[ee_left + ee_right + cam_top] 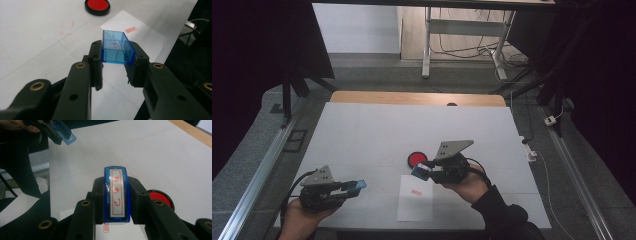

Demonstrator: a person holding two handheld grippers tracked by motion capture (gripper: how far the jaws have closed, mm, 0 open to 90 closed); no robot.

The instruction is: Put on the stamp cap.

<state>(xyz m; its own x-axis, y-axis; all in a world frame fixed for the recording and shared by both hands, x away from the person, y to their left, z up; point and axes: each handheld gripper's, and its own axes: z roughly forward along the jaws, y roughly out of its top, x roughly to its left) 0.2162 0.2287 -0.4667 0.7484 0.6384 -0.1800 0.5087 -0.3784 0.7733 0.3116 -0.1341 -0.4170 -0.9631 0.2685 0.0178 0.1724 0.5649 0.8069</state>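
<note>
The blue rectangular stamp (117, 195) sits clamped between the jaws of the right gripper (117, 197), its face turned up toward that gripper's camera so the red-framed red characters on its white pad can be read; the jaws press on its two long sides. In the high view this right gripper (424, 171) hovers over the white table (377, 130) a little right of centre, with the stamp's blue end (420, 172) poking out at about nine o'clock from the hand (467, 186). The stamp's clear blue cap (117, 48) is held apart from it by the left gripper (116, 58), whose jaws are closed on the cap's two sides, the open hollow facing the camera. In the high view the left gripper (354, 188) is near the table's front left, at about eight o'clock from the right one and well apart from it, the cap (355, 186) jutting toward three o'clock. A round red ink pad (416, 159) in a black case lies just beside the right gripper at about eleven o'clock. A white sheet of paper (416, 200) with a small red stamp mark (415, 192) lies at about six o'clock below the stamp.
</note>
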